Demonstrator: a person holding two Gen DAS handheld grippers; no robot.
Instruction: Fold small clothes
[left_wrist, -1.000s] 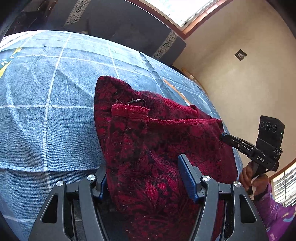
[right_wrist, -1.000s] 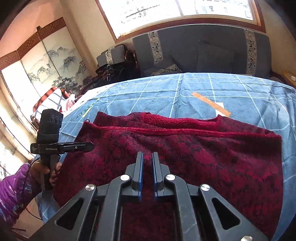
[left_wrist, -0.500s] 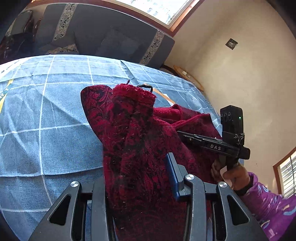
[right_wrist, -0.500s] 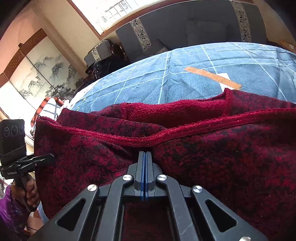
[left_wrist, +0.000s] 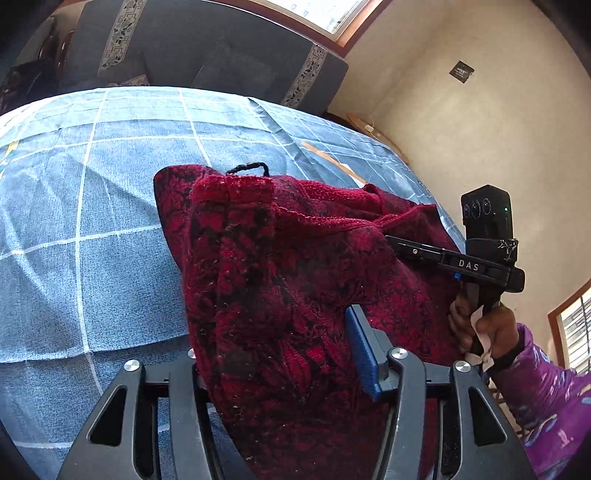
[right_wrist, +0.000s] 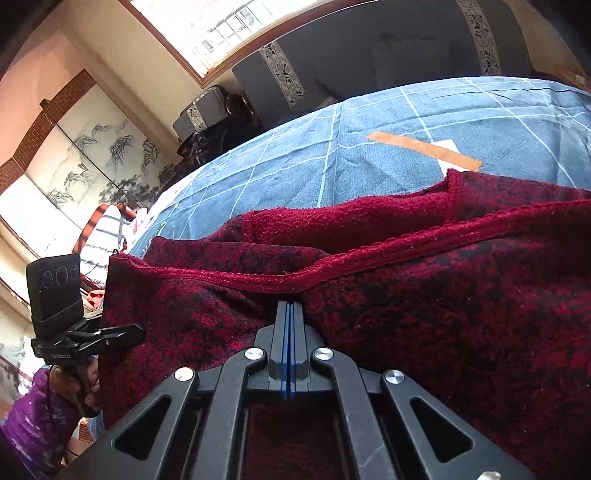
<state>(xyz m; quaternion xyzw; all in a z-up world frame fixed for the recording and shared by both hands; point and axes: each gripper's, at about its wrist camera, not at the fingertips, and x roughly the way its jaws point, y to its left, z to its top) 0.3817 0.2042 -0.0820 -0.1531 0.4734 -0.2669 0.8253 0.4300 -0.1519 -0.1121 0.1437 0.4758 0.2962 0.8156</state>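
A dark red patterned knit garment (left_wrist: 280, 266) is lifted off the blue checked bedspread (left_wrist: 92, 206). My left gripper (left_wrist: 280, 350) is shut on a thick bunch of it, with the cloth draped over the jaws; a black loop (left_wrist: 246, 168) sticks up at the top fold. My right gripper (right_wrist: 289, 314) is shut on the garment's hemmed edge (right_wrist: 369, 258), fingers pressed together. The right gripper also shows in the left wrist view (left_wrist: 395, 243), at the garment's right end. The left gripper shows in the right wrist view (right_wrist: 122, 332), at the garment's left corner.
The bedspread (right_wrist: 332, 155) carries an orange strip and a white patch (right_wrist: 424, 149). A dark sofa (left_wrist: 207, 55) stands behind the bed under a window. A painted screen (right_wrist: 85, 155) and striped cloth (right_wrist: 103, 236) are at the left. A beige wall (left_wrist: 480, 122) is at the right.
Both grippers have closed on the garment and raised its near edge off the bed. The right gripper, slightly apart a second ago, is now pressed shut on the hem. The cloth bunches higher.
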